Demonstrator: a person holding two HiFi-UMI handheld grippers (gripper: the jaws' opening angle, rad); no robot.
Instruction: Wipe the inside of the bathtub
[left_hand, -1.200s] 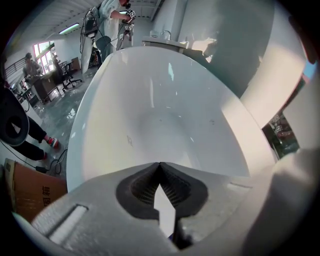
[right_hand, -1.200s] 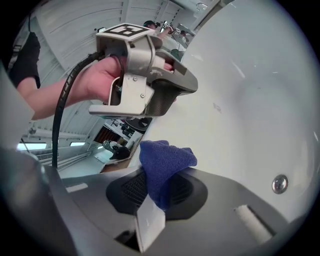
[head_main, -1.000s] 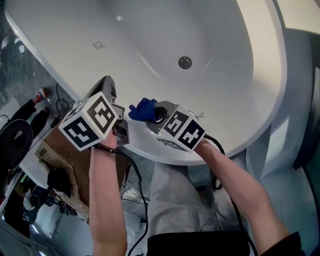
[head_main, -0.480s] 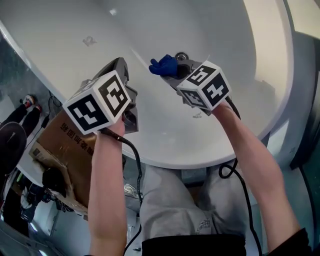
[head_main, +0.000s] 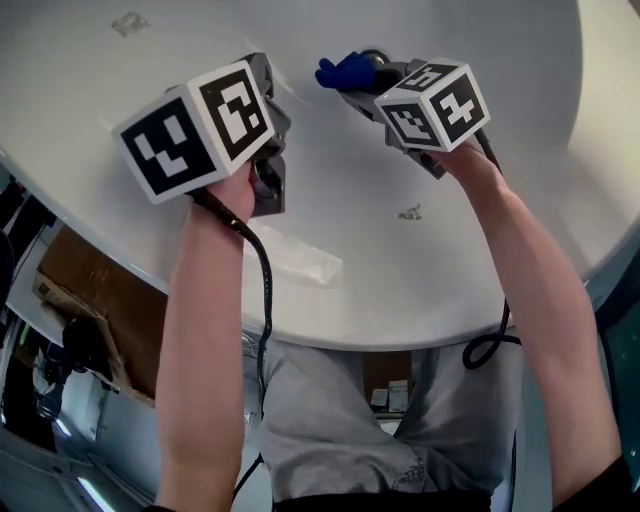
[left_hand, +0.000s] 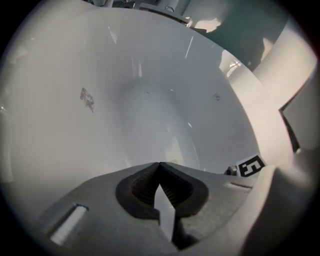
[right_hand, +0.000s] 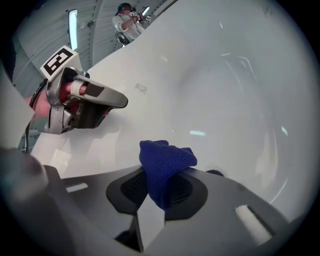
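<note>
My right hand-held gripper (head_main: 358, 80) is clamped on a dark blue cloth (right_hand: 166, 162). The jaws are closed on a fold of it, and the rest bunches in a lump above the tips. I hold the cloth out over the white inside of the bathtub (head_main: 450, 250), close to the curved wall. I cannot tell whether it touches the surface.

My left hand-held gripper (left_hand: 160, 166) has its jaws fully together, tips meeting, with nothing between them. It points along the length of the tub, near the right one but apart from it. In the right gripper view it shows at the left, over the tub's sloping side. The marker cube (head_main: 195, 125) on the left one faces up toward my head, its black-and-white squares plain to see.

A grey smudge (left_hand: 87, 99) sits on the tub wall to the left. A small dark speck (head_main: 408, 212) lies on the wall below my right wrist. Both my forearms (head_main: 215, 330) reach in over the near rim. A black cable (head_main: 266, 290) runs from the left gripper down along my left arm. Outside the tub, at lower left, stands a brown cardboard box (head_main: 95, 290).
</note>
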